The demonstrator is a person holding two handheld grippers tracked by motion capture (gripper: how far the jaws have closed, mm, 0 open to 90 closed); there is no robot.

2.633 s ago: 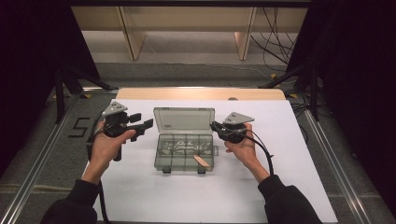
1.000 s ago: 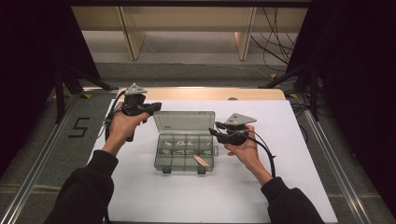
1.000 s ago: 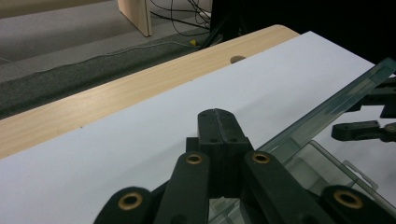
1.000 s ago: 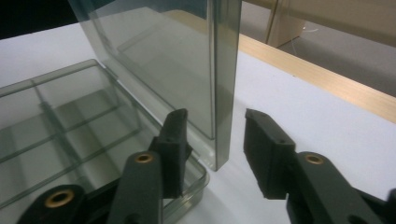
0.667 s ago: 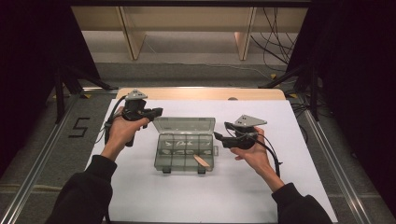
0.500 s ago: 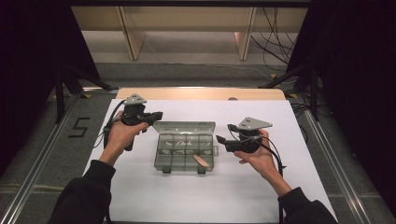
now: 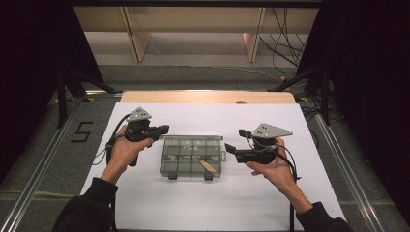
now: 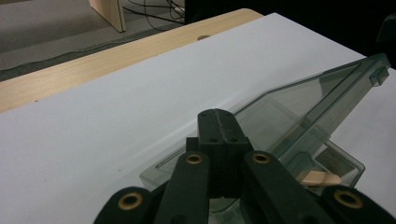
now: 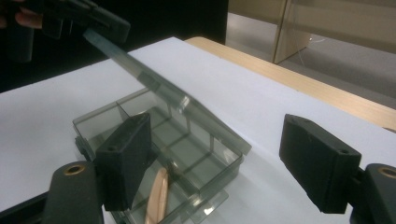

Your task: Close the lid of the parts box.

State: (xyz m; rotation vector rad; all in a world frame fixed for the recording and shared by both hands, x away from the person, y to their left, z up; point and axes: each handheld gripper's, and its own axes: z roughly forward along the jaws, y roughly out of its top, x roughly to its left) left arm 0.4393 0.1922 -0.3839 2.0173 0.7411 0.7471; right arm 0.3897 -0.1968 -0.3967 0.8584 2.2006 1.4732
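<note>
Lowering the lid point(image 9: 154, 81) with the left tool point(image 8: 217, 123), jaws pressed together at its raised edge, calls for a slow arc. Beyond it, the right tool point(image 9: 219, 158) waits spread beside the compartment box point(image 7: 191, 155) on the surface point(image 7: 251, 203).

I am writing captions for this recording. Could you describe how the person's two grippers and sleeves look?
Both the left gripper and the right gripper are black handheld tools, each with a grey three-cornered plate on top and a thin dark cable trailing behind. Their jaws are blocky and black, with brass-coloured rivets at the link joints. The sleeves are black.
</note>
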